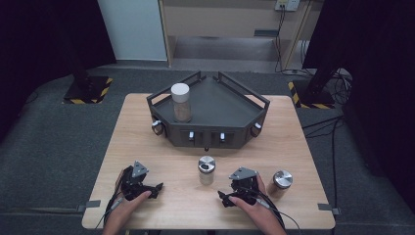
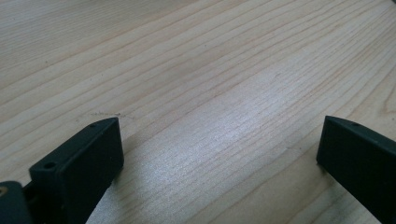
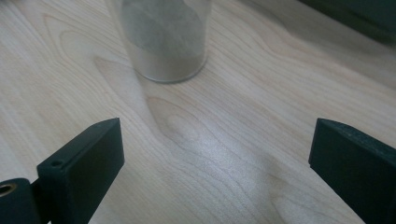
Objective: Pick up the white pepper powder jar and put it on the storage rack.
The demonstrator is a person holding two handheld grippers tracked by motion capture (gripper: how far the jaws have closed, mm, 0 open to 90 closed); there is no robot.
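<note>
Two claws are being held wide and empty over the bench (image 1: 161, 147): left claw (image 1: 157, 188), right claw (image 1: 221, 197). The jar (image 1: 206, 170) at its 11 o'clock is best being approached squarely, jaws straddling the glass.

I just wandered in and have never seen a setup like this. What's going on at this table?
A person sits at a wooden table holding a two-jaw gripper in each hand. The left gripper and right gripper both rest low on the table near its front edge, jaws open, holding nothing. A small jar with a silver lid stands between them, just ahead of the right gripper's jaws. Another silver-lidded jar stands to the right, and a white-lidded jar stands in a dark tray farther back.
</note>
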